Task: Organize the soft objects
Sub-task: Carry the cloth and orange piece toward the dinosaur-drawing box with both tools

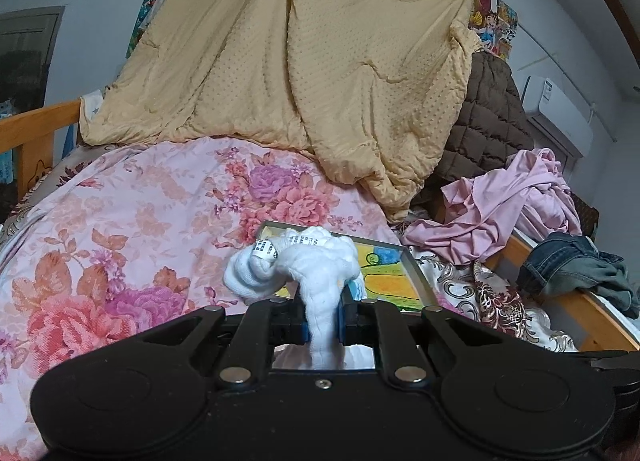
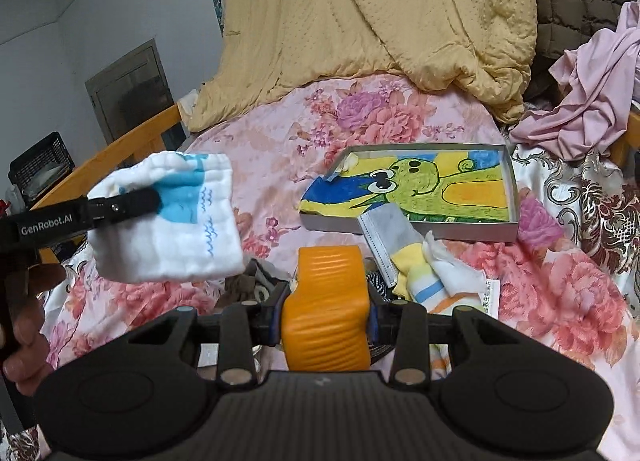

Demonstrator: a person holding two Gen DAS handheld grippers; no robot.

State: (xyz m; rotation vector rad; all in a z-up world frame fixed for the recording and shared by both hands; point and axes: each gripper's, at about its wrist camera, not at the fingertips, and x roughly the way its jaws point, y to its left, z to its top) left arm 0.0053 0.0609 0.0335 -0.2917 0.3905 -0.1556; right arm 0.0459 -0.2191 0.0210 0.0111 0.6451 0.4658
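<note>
My left gripper (image 1: 322, 313) is shut on a bunched white cloth (image 1: 316, 261) that sticks up between its fingers. In the right wrist view the same cloth (image 2: 180, 237), white with a blue print, hangs in the left gripper (image 2: 136, 201) above the floral bedspread. My right gripper (image 2: 326, 313) is shut on an orange ribbed soft block (image 2: 326, 285), held above the bed. Ahead of it lies a shallow box (image 2: 513, 189) with a green cartoon drawing inside. A small pile of cloths and a face mask (image 2: 424, 273) lies against the box's near edge.
A yellow quilt (image 2: 380, 13) hangs behind the bed, with a brown padded jacket (image 1: 488, 113) beside it. A crumpled pink garment (image 1: 508, 201) and jeans (image 1: 576, 269) lie at the right. Wooden bed rails (image 2: 132, 141) run along the left. A person's hand (image 2: 24, 341) holds the left gripper.
</note>
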